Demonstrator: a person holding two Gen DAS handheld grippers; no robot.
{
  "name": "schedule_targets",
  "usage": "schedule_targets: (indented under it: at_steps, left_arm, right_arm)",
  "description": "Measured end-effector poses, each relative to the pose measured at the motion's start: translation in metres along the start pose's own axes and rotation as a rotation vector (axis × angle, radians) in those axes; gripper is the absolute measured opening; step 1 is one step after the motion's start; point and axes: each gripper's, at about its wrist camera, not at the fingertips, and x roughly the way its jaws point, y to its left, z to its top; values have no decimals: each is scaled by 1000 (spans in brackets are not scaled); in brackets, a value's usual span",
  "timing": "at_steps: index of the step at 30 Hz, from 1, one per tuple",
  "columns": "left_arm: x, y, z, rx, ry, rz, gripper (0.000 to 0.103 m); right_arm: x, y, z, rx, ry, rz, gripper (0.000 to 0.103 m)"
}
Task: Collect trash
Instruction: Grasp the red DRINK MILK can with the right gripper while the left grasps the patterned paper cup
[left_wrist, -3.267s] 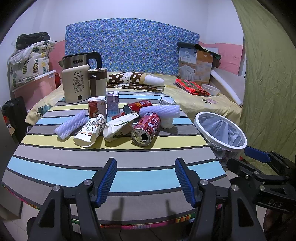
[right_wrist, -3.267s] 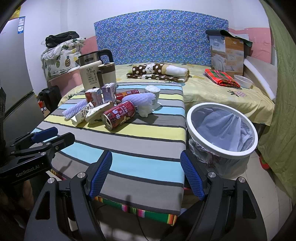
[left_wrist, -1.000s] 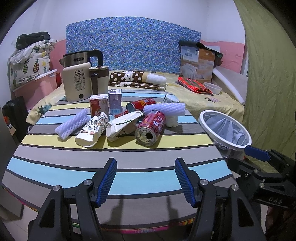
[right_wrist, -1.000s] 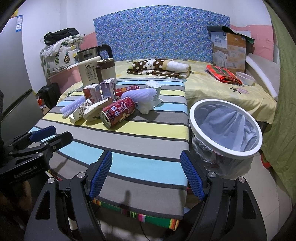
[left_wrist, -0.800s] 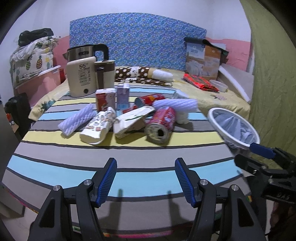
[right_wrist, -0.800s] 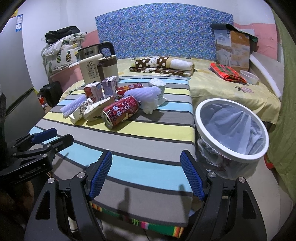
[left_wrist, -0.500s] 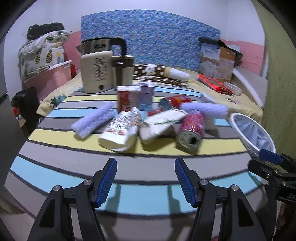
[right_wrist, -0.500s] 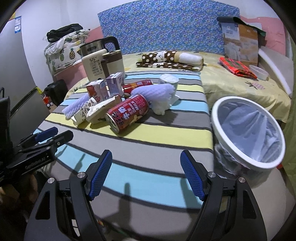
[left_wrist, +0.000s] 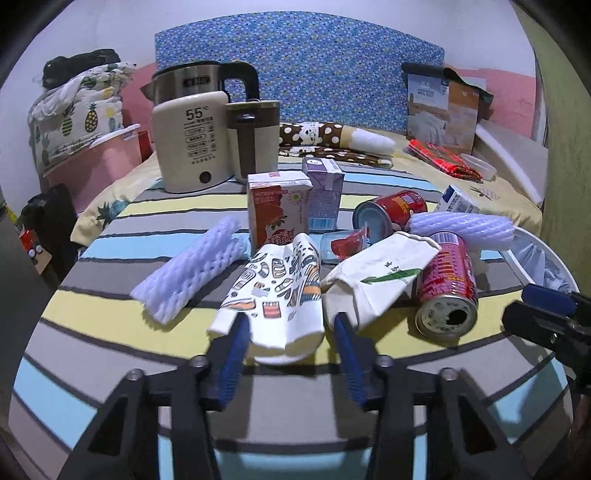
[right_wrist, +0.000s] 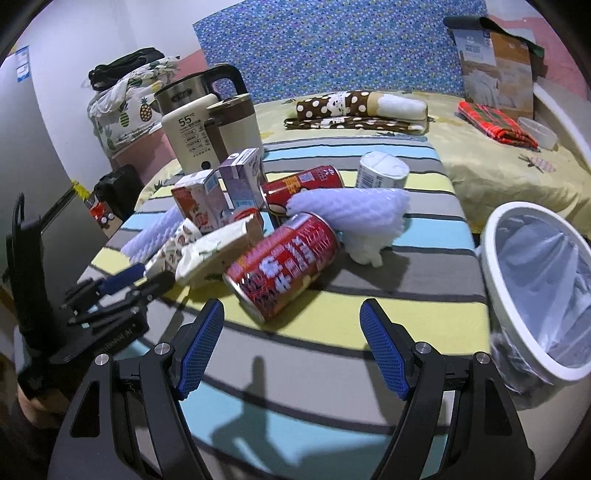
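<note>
The left gripper (left_wrist: 290, 334) has come forward from the bare stripes 1 second ago, and its closing jaws now flank the crushed white paper cup with colourful doodles (left_wrist: 275, 295), pads not yet pressing. The right gripper (right_wrist: 291, 341), jaws wide and empty, has neared the red drink can lying on its side (right_wrist: 284, 264); the white-rimmed bin with a plastic liner (right_wrist: 537, 291) sits to its right
</note>
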Motion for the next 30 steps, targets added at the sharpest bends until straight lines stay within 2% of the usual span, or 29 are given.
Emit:
schedule_targets:
  at_steps: [3, 6, 24, 27, 30]
  left_arm:
    - [7, 3, 2, -8, 12, -10, 23]
    - [6, 6, 2, -21, 2, -22, 19]
    - [-1, 19, 2, -69, -18, -63, 16]
    - [-2, 19, 1, -71, -18, -71, 16]
    - [-6, 18, -1, -75, -17, -83, 15]
  right_arm:
    - [8, 3, 6, 21, 11, 12, 77]
    - [16, 6, 9, 33, 18, 2, 77]
    - [47, 3, 20, 207, 106, -25, 77]
    - [40, 2, 16, 192, 101, -24, 62]
    - [36, 3, 14, 164, 99, -25, 61]
